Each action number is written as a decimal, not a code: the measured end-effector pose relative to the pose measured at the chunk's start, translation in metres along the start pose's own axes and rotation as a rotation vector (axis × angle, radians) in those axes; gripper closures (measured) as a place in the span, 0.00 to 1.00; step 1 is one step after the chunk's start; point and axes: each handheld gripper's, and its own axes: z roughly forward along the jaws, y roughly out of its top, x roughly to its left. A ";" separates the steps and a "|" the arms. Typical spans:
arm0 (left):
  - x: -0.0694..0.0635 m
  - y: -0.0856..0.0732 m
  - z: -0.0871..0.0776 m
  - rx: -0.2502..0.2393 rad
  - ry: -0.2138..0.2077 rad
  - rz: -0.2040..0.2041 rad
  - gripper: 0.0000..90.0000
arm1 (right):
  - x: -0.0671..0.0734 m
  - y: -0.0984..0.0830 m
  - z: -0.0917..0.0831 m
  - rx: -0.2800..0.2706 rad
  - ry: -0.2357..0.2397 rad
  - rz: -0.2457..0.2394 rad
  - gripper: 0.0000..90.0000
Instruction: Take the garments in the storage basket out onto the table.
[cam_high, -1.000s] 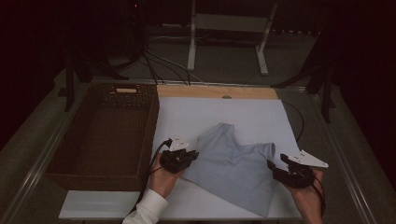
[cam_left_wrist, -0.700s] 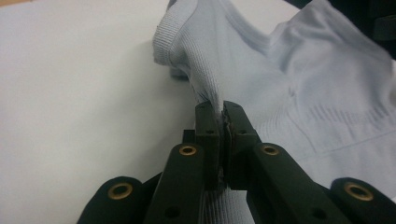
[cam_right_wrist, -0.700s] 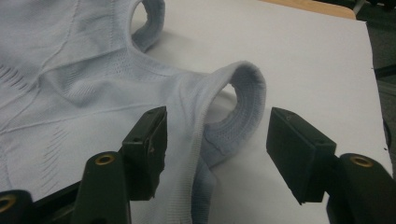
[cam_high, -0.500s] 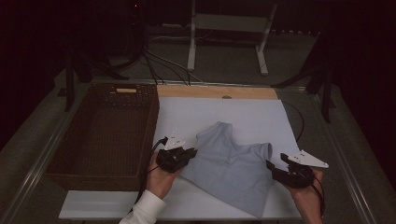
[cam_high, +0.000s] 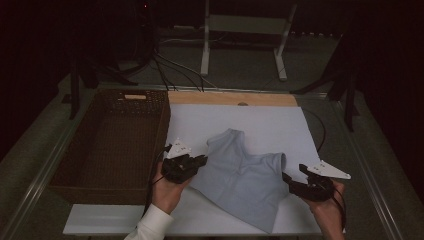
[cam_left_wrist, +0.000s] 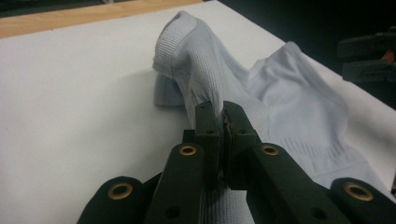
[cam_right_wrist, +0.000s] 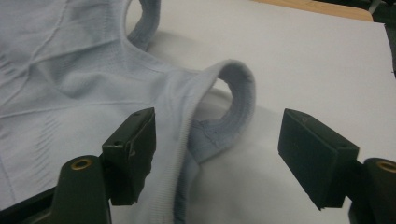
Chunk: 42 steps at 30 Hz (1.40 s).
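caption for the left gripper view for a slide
Left gripper shut on a fold of the pale blue garment, lifting its ribbed edge off the white table.

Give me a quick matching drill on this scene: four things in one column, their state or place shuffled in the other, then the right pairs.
1. left gripper
2. right gripper
3. wicker basket
4. wooden strip

a. along the far edge of the white board
b. jaws apart, a loop of cloth between them
c. at the left of the board
d. shut on the pale blue garment

Pairs: 1-d, 2-b, 3-c, 4-a
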 end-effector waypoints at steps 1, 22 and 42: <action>0.000 0.000 -0.001 -0.003 -0.001 -0.003 0.97 | 0.000 0.000 0.000 -0.001 0.000 -0.001 0.31; 0.017 0.024 -0.046 -0.110 0.013 -0.108 0.97 | 0.004 0.001 0.002 0.006 0.008 -0.022 0.31; 0.049 0.034 -0.087 -0.184 0.091 -0.176 0.97 | 0.006 0.001 0.003 0.010 0.017 -0.026 0.30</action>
